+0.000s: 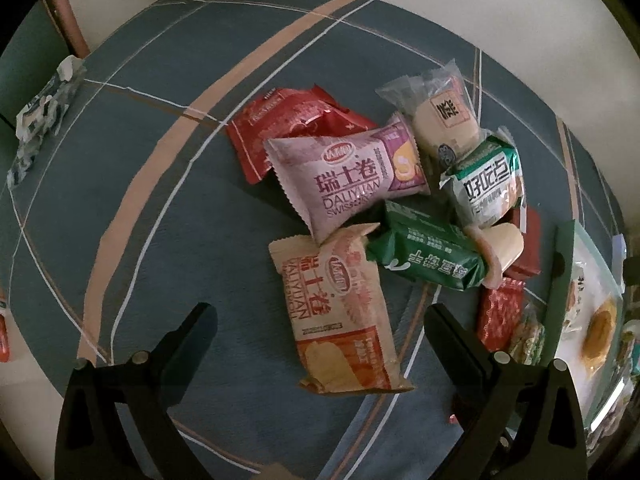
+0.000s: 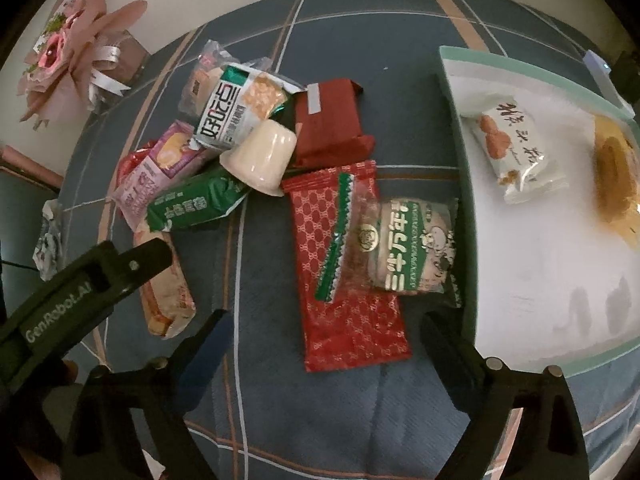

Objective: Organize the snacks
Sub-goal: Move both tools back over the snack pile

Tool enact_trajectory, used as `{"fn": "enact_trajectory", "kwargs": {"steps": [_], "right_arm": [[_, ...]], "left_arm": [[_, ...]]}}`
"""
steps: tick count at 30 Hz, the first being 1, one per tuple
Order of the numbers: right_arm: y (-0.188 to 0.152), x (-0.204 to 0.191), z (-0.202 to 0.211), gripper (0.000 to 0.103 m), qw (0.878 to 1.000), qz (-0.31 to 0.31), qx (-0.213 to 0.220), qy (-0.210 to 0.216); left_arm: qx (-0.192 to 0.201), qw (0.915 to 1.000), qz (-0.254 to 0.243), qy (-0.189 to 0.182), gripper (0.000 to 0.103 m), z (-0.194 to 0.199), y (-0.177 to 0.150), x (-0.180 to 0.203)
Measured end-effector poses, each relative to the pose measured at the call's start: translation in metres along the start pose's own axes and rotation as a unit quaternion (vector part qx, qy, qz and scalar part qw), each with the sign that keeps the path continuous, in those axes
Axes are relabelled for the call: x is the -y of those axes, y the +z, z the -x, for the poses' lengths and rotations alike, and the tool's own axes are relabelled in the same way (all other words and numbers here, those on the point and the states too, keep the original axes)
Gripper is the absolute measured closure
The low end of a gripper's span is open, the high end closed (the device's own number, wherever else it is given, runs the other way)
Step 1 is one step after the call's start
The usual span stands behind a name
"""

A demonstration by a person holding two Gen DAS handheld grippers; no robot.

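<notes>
Snack packets lie heaped on a blue plaid tablecloth. My left gripper (image 1: 320, 312) is open and points down, its fingers either side of an orange Swiss roll packet (image 1: 340, 320) without touching it. Beyond it lie a pink Swiss roll packet (image 1: 344, 176), a green packet (image 1: 428, 252) and a jelly cup (image 1: 504, 248). My right gripper (image 2: 326, 322) is open over a red patterned packet (image 2: 344, 280), with a green-and-white biscuit pack (image 2: 412, 244) lying on that packet. A white tray (image 2: 456, 120) at the right holds a white packet (image 2: 516, 152) and a golden pastry (image 2: 616, 176).
A finger of the left gripper (image 2: 152, 256) reaches in at the left of the right wrist view. A pink bouquet (image 2: 80, 52) stands at the table's far left corner. A crumpled wrapper (image 1: 44, 120) lies near the left edge. A dark red packet (image 2: 328, 124) lies behind the heap.
</notes>
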State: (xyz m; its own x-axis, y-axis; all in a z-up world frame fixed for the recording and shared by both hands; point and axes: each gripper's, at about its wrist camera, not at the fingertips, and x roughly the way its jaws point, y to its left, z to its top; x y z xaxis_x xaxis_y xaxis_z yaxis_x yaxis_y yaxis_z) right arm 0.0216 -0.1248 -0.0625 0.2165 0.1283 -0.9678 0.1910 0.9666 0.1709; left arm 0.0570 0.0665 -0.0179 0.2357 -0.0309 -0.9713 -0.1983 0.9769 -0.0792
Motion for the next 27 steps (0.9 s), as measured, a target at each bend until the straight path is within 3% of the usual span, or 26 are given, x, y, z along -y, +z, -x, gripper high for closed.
{"fn": "enact_trajectory", "kwargs": {"steps": [8, 17, 20, 27], "right_arm": [[0.005, -0.003, -0.023, 0.023, 1.000, 0.012, -0.009, -0.024], [0.011, -0.007, -0.041, 0.027, 0.999, 0.025, -0.006, -0.040], [0.013, -0.017, -0.040, 0.036, 0.999, 0.034, -0.003, -0.026], [0.018, -0.030, -0.043, 0.046, 0.999, 0.042, 0.004, -0.012]], "left_arm": [[-0.025, 0.9997, -0.007, -0.005, 0.000, -0.015, -0.002, 0.008], [-0.042, 0.9991, -0.006, 0.009, 0.000, -0.044, 0.002, 0.013], [-0.049, 0.9987, 0.008, 0.010, 0.000, -0.051, 0.003, 0.009], [-0.048, 0.9985, 0.027, 0.006, 0.000, -0.060, 0.007, 0.001]]}}
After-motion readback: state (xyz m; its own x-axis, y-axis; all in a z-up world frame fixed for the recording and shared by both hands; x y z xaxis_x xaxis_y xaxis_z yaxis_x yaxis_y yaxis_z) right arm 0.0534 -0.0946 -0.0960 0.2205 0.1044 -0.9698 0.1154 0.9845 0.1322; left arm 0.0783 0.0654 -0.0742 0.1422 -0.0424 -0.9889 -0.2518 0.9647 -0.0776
